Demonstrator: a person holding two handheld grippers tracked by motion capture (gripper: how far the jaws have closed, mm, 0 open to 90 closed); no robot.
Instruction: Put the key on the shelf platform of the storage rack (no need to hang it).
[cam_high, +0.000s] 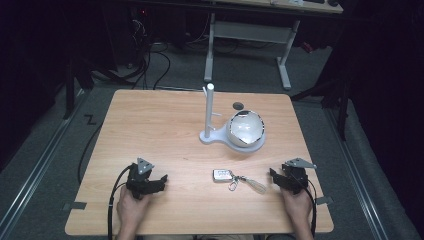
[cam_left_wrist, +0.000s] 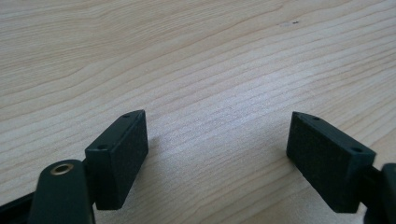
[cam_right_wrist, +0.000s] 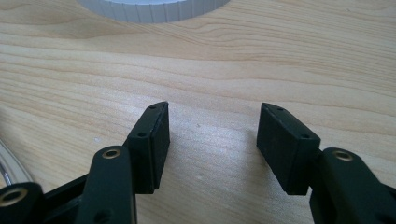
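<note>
A small silver tag on a keyring with a clip (cam_high: 235, 178) lies on the wooden table (cam_high: 165, 130) near the front, between my two grippers. Behind it stands a white stand (cam_high: 209, 116) with an upright post and a peg, its base joined to a shiny round bowl (cam_high: 246, 129). My left gripper (cam_high: 159, 181) rests at the front left, open, jaws wide apart over bare wood (cam_left_wrist: 217, 135). My right gripper (cam_high: 274, 176) rests at the front right, just right of the keyring, open with nothing between its jaws (cam_right_wrist: 212, 140).
A ribbed white rim (cam_right_wrist: 154, 8) of the stand's base shows at the top of the right gripper view. A clear loop (cam_right_wrist: 11, 161) lies at that view's left edge. A dark round hole (cam_high: 238, 106) marks the table's far side. Beyond it stand a desk frame (cam_high: 250, 35) and floor cables.
</note>
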